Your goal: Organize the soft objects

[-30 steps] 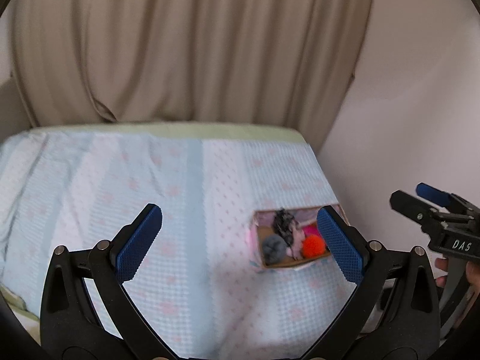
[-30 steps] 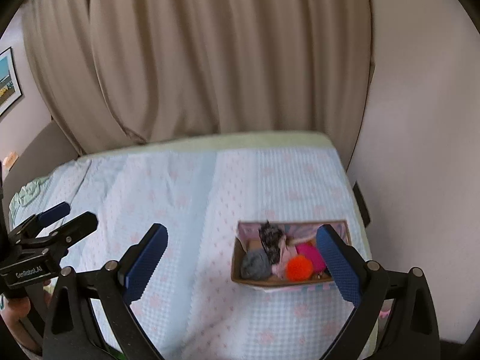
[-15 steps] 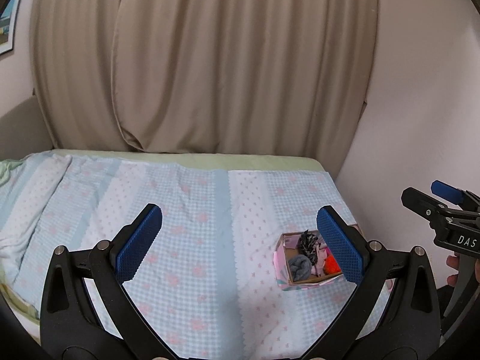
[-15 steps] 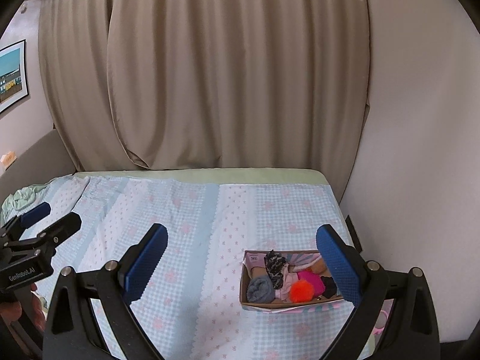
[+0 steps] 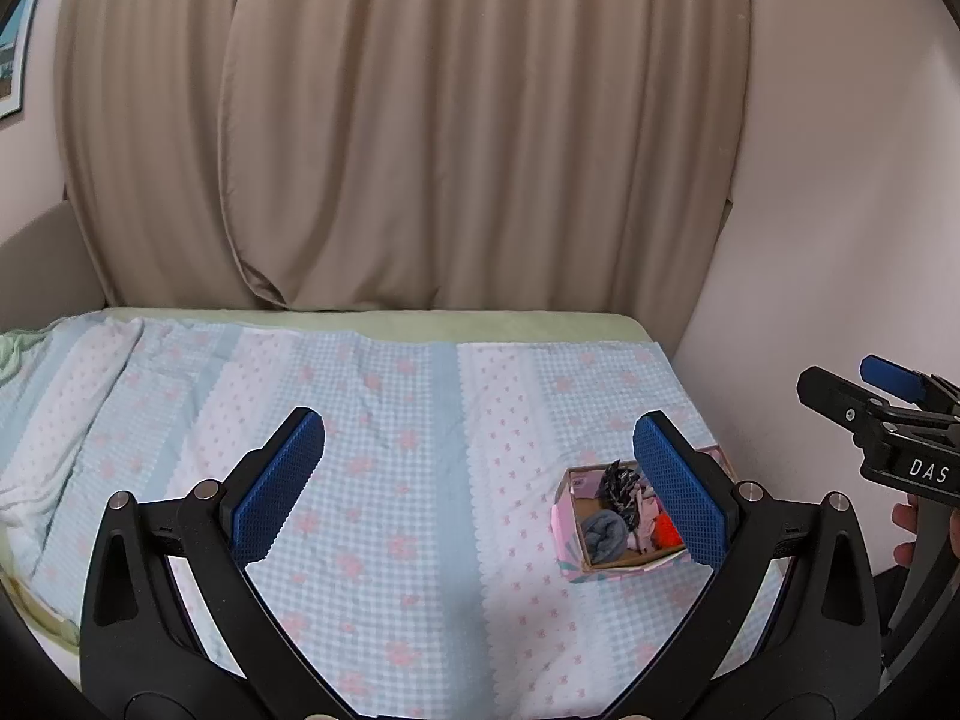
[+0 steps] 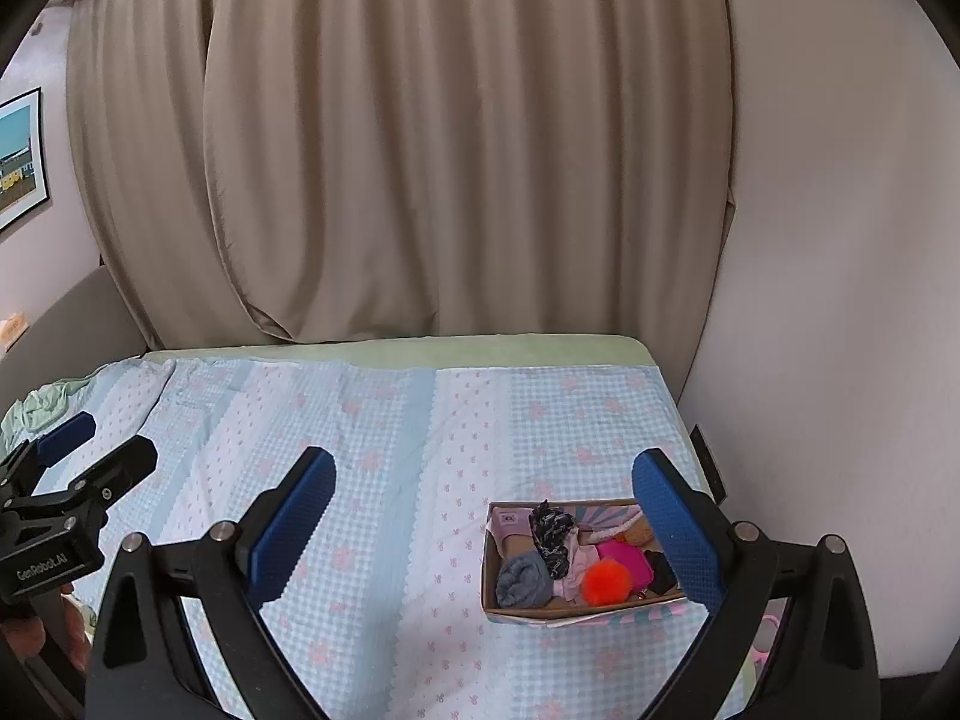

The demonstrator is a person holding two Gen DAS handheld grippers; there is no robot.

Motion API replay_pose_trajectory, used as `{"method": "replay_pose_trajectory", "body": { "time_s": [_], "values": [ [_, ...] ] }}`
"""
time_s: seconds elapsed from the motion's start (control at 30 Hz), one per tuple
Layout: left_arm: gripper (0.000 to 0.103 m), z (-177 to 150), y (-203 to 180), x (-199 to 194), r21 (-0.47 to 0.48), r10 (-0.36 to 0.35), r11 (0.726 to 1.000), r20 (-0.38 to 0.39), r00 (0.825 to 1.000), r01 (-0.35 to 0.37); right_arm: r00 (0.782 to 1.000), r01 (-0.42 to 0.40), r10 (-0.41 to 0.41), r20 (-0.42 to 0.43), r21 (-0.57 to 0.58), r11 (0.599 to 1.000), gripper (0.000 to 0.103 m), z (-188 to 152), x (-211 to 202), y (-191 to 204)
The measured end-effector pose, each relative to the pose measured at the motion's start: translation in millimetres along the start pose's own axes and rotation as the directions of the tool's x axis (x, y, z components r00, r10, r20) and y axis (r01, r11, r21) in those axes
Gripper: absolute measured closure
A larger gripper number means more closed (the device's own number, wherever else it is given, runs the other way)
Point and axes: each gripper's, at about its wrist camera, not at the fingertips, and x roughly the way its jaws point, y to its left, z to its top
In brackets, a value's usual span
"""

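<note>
We hold both grippers level above the bed [image 5: 390, 480], pointing forward toward the beige curtain [image 5: 450, 120]. Our left gripper [image 5: 480, 492] has its blue pads spread wide with nothing between them; our right gripper [image 6: 486, 528] is likewise spread wide and empty. In the left wrist view the right gripper appears at the right edge, with fingers of our hand [image 5: 906, 534] wrapped on its handle; in the right wrist view the left gripper [image 6: 66, 480] sits at the left edge. The cardboard box [image 6: 498, 603] rests on the checked blue bedspread near the bed's right side, close to the wall. Inside it lie a grey sock [image 6: 523, 582], a black-and-white patterned cloth [image 6: 555, 537], an orange pompom [image 6: 606, 582] and a magenta piece [image 6: 627, 558], all touching one another.
</note>
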Motion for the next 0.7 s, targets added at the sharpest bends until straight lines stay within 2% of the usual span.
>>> {"method": "replay_pose_trajectory", "body": {
  "time_s": [0.7],
  "values": [
    [0.000, 0.3, -6.7, 0.7, 0.007, 0.006, 1.000, 0.006, 1.000, -0.006, 1.000, 0.018, -0.018, 0.002, 0.009, 1.000, 0.004, -0.1, 0.2, -2.6]
  ]
}}
